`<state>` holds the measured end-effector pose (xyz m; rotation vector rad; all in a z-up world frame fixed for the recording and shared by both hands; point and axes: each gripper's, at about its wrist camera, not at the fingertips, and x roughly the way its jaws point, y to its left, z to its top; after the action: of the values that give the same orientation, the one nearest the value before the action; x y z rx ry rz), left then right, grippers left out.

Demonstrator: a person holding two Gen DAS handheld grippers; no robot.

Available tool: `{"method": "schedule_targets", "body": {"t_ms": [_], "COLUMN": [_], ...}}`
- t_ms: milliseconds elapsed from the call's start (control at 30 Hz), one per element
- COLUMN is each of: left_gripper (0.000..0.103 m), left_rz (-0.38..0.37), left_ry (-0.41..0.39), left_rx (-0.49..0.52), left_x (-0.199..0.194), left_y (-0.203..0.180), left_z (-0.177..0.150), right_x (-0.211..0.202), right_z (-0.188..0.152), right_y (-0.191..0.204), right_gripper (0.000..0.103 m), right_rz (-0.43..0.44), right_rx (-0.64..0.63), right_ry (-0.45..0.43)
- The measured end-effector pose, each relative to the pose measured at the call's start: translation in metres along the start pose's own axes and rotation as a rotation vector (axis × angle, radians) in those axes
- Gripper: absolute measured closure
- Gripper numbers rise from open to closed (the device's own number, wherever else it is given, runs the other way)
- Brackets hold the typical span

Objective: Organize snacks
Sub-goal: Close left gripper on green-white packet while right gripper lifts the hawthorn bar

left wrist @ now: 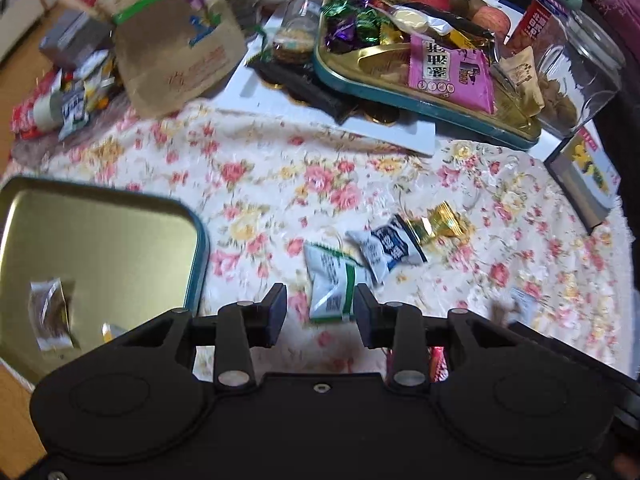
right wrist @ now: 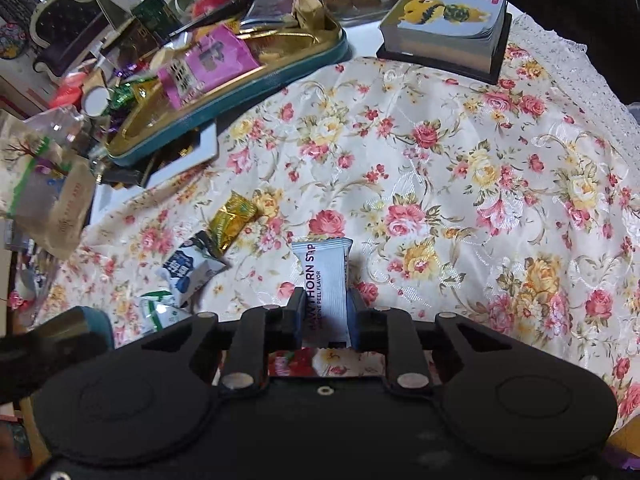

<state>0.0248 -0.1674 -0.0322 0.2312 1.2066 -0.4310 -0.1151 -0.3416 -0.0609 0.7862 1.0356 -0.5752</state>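
Green-and-white snack packet point(left wrist: 330, 286) flat on the floral tabletop point(left wrist: 280, 184), long axis running forward between the spread, nearer left gripper point(left wrist: 320, 312); hawthorn strip point(right wrist: 325, 286) pinched upright in the right gripper point(right wrist: 324, 316).

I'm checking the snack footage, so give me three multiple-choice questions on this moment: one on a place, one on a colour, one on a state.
1. Where does the small brown packet lie?
A. in the near tin
B. on the book
C. in the jar

2. What colour is the wrapper beside the blue-and-white packet?
A. red
B. gold
C. black

3. What is the right gripper doing?
A. hanging open
B. shut on a hawthorn strip
C. shut on an apple

Answers: 1 A, the packet rests on the tin's gold floor. 2 B, its foil shines gold on the floral cloth. 3 B, both fingers press the strip's sides.
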Motion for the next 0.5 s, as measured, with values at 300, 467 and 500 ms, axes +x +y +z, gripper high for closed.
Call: {"method": "schedule_targets", "body": {"t_ms": [300, 467, 500], "left_gripper": [0.058, 0.058, 0.058], "left_rz": [-0.001, 0.038, 0.038], "left_ry": [0.04, 0.067, 0.073], "left_rx": [0.008, -0.002, -0.003], "left_x": [0.028, 0.044, 0.046], "left_y": [-0.022, -0.023, -0.023], "left_z": [0.004, 0.006, 0.006], "right_x": [-0.035, -0.044, -0.045], "right_z": [0.008, 0.011, 0.012], "right_y": [-0.007, -0.012, -0.014], "right_gripper": [0.08, 0.08, 0.08], "right_rz": [0.061, 0.085, 0.085], "right_rx": [0.021, 0.031, 0.036], "right_ry": [-0.069, -0.078, -0.076]}}
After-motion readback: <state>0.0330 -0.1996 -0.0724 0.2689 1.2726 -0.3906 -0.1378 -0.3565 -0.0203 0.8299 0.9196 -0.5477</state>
